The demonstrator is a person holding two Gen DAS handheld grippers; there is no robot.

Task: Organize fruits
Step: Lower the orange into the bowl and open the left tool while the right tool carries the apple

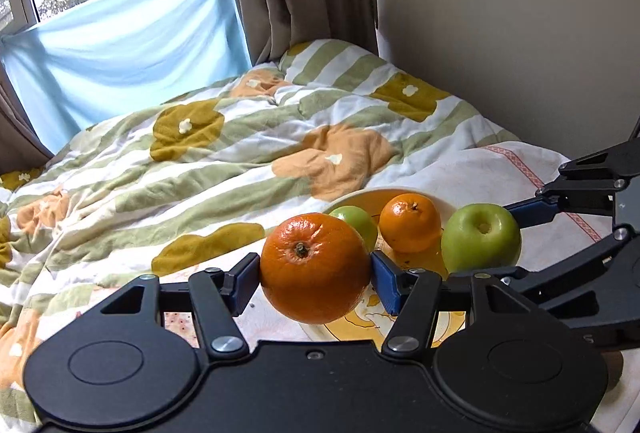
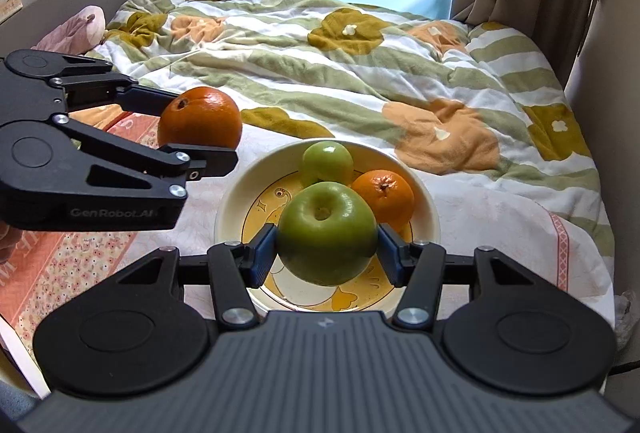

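Observation:
My left gripper [image 1: 315, 275] is shut on a large orange [image 1: 315, 267], its blue pads pressing both sides; the same orange [image 2: 200, 119] shows at the left of the right wrist view, held just left of the bowl. My right gripper [image 2: 326, 251] is shut on a big green apple [image 2: 326, 233], which hangs over the cream bowl with a yellow inside [image 2: 430, 209]. In the bowl lie a smaller green apple [image 2: 327, 161] and a small orange [image 2: 384, 197]. The left wrist view shows the held apple [image 1: 480, 237], the bowl [image 1: 446, 207], the small orange [image 1: 409, 221] and the small apple [image 1: 360, 219].
The bowl sits on a white cloth over a bed covered by a rumpled quilt [image 2: 360, 53] with green stripes and flowers. A pink soft toy [image 2: 76, 29] lies at the far left. Curtains, a light blue cloth [image 1: 120, 61] and a wall [image 1: 520, 13] close the far side.

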